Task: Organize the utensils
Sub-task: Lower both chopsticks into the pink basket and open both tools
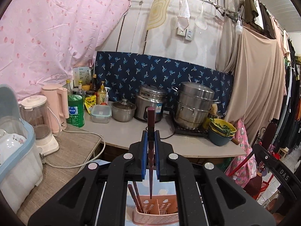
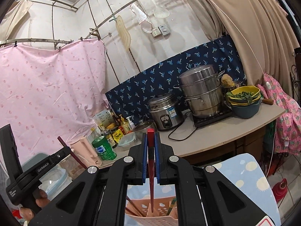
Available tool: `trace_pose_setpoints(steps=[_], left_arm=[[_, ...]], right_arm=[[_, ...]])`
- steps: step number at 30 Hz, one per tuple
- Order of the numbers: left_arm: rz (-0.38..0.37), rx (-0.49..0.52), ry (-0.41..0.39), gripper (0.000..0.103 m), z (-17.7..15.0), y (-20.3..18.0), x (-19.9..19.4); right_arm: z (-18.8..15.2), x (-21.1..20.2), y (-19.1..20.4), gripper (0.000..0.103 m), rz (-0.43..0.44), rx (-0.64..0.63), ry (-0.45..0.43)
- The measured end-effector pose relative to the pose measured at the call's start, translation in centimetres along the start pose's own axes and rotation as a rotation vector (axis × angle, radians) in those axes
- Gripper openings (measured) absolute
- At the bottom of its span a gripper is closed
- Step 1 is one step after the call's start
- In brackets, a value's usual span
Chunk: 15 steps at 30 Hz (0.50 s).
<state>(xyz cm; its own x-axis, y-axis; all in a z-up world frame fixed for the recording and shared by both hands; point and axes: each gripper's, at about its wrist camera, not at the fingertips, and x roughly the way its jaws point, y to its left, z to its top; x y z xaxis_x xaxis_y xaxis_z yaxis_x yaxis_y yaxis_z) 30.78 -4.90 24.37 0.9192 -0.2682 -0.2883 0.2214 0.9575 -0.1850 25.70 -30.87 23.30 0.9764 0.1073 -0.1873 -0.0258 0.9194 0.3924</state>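
Note:
My left gripper [image 1: 151,137] is shut on a dark maroon chopstick [image 1: 150,120], held upright with its thin tip pointing down over a pink perforated utensil holder [image 1: 156,214]. Two chopsticks [image 1: 136,197] stand in the holder's left compartment. My right gripper [image 2: 150,141] is shut on a red chopstick [image 2: 150,137], also upright, its tip just above the same pink holder [image 2: 150,216]. The left gripper with its chopstick shows at the left of the right wrist view [image 2: 64,152].
A counter [image 1: 122,131] carries a rice cooker [image 1: 150,103], a stacked steamer pot [image 1: 194,105], bowls of greens [image 1: 222,131], bottles, a green detergent bottle [image 1: 75,113], a pink kettle [image 1: 56,107] and a blender. A dish rack [image 1: 17,150] sits at left.

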Motion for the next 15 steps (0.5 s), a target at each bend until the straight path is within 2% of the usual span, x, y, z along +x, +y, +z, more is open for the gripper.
trace_pose_setpoints(steps=[5, 15], left_arm=[[-0.006, -0.005, 0.052, 0.007, -2.1, 0.3, 1.8], [-0.01, -0.021, 0.137, 0.007, -5.1, 1.0, 3.5]], right_arm=[[-1.6, 2.3, -0.8, 0.007, -0.026, -0.016, 0.041], [-4.8, 3.9, -2.4, 0.007, -0.042, -0.011, 0.121]])
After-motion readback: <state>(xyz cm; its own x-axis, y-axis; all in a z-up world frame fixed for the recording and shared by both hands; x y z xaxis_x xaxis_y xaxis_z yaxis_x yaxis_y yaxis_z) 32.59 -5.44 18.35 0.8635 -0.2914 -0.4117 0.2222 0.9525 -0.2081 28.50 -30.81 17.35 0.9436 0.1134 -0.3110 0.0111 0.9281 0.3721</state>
